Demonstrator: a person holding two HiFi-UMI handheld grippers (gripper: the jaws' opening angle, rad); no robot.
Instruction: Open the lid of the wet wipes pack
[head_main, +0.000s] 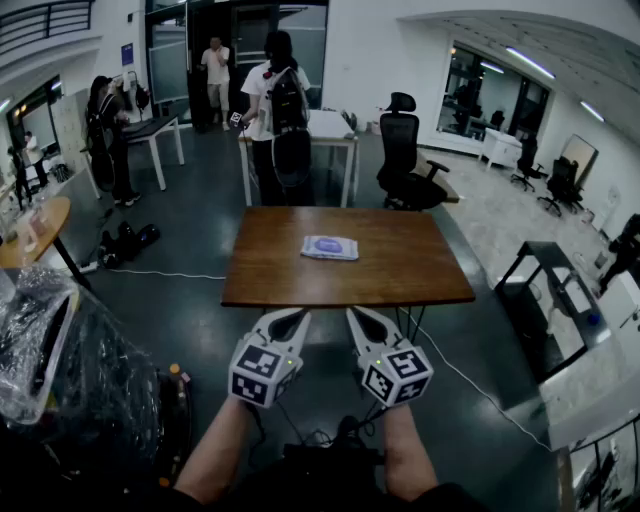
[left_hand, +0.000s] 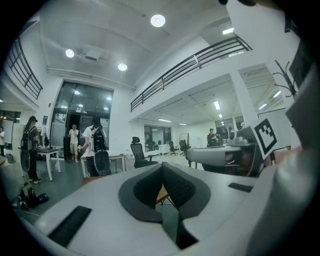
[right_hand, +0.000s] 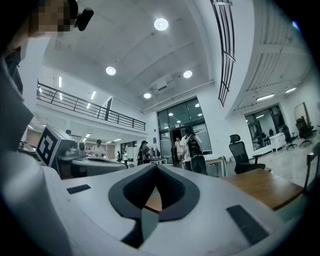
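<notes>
- Left gripper: jaws together, nothing btwn them, held level just short of the table's near edge.
- Wet wipes pack: flat, pale pouch lying mid brown wooden table, well apart from both grippers. Prob. light, squashy, slick film. Likely slides, so pin the body & lift the lid's edge.
- Right gripper: jaws together, empty.

Right gripper: 2 jaws together, nothing between; wooden table at right; office chair beyond.
</notes>
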